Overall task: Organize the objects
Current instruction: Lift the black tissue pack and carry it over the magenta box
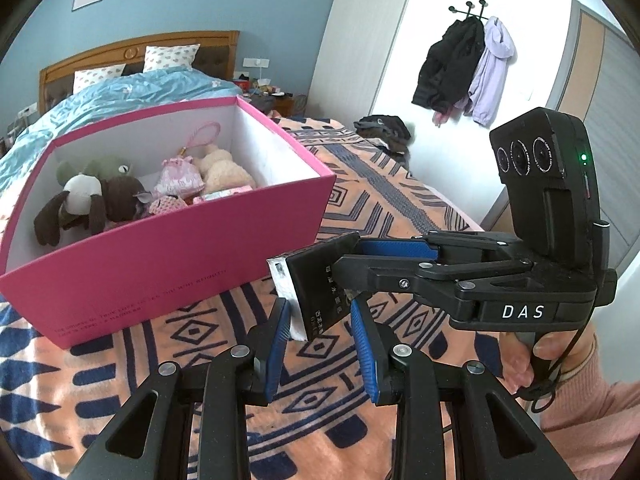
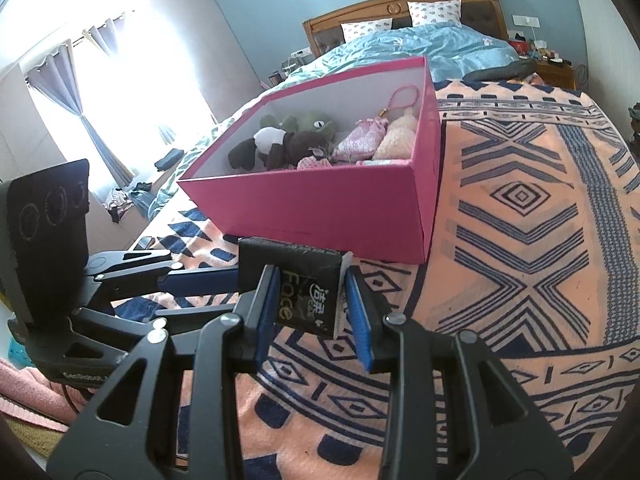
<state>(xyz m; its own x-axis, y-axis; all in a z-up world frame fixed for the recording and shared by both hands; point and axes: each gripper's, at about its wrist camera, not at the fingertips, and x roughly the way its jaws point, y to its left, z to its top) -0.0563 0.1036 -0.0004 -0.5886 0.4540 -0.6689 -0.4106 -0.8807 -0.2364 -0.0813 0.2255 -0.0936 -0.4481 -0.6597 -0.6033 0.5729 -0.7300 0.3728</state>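
Black plastic tissue packet (image 2: 310, 294) with white edge hangs above the patterned orange bed blanket (image 2: 520, 240), pinched between both tools: left tool (image 1: 320, 312) and right tool (image 2: 310, 300) each clamped on it. Open pink cardboard box (image 2: 340, 204) of plush toys sits at 12 o'clock.

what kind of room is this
A bedroom, most likely: a bed with a wooden headboard and pillows, a patterned blanket, and jackets hanging on wall hooks.
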